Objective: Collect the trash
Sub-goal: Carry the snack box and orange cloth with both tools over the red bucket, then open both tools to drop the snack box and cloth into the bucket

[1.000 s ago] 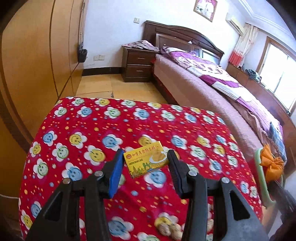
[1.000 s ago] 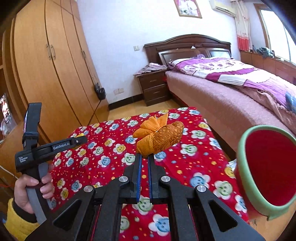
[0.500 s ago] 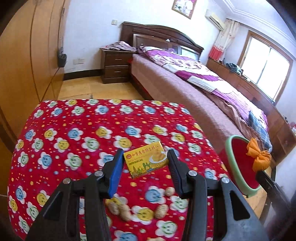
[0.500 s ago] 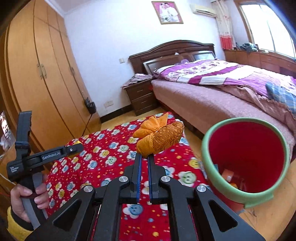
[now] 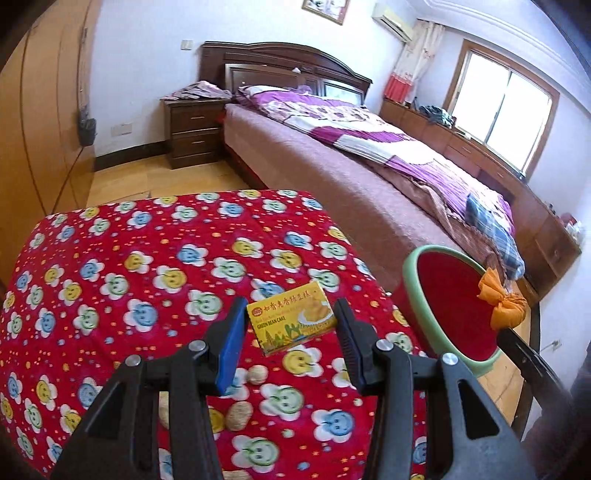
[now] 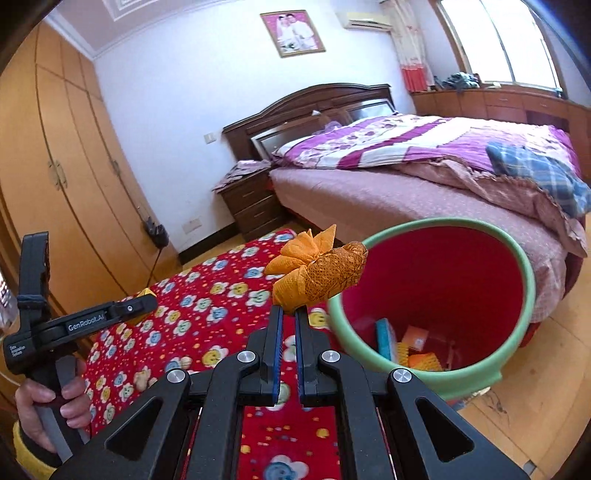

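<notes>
Right gripper point(image 6: 289, 314) fingers clamped on crumpled orange wrapper point(image 6: 317, 275), just short of red green-rimmed bin point(image 6: 517, 258) lying right; left gripper point(image 5: 291, 325) fingers gripping yellow cake box point(image 5: 291, 321) above worktop.

Bed point(image 5: 369, 173) with purple quilt point(image 6: 406, 144); nightstand point(image 5: 194, 131) set beside it; wardrobe point(image 6: 55, 166), framed photo point(image 6: 293, 32) and window point(image 5: 502, 110) were noted.
</notes>
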Motion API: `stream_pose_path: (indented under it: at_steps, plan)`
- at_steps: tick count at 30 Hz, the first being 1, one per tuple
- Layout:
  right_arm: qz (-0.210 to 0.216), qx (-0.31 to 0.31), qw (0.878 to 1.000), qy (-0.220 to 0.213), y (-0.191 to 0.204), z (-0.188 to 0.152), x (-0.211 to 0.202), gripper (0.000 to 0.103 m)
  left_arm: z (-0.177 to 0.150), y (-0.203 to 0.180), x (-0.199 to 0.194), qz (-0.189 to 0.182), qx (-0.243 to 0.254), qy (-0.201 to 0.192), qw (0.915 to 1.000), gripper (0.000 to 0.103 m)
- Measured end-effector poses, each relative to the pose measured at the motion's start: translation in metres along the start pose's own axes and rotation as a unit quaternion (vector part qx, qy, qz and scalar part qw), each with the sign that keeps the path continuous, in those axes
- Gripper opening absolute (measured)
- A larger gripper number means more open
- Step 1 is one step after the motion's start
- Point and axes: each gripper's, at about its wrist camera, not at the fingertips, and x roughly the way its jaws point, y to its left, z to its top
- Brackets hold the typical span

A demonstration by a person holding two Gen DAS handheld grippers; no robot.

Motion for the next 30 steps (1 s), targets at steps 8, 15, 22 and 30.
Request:
stream_pose_path:
  at_steps: [8,15,22,30]
  plan:
    - [-0.017,0.029,0.999,0.000,-0.031,-0.001,0.001,0.006,-0.003,-0.033,0.017,-0.016,0.027,0.014,0.9994,0.049]
    - [-0.037,0.063,0.997,0.007,-0.065,-0.005,0.007,0.006,-0.006,-0.066,0.038,-0.037,0.055,0.030,0.9973,0.049]
    - [-0.054,0.092,0.994,0.012,-0.092,-0.010,0.012,0.009,-0.008,-0.099,0.053,-0.062,0.084,0.036,0.9939,0.049]
    - [-0.068,0.107,0.992,-0.003,-0.106,-0.011,0.001,0.023,-0.009,-0.138,0.067,-0.088,0.123,0.039,0.9877,0.049]
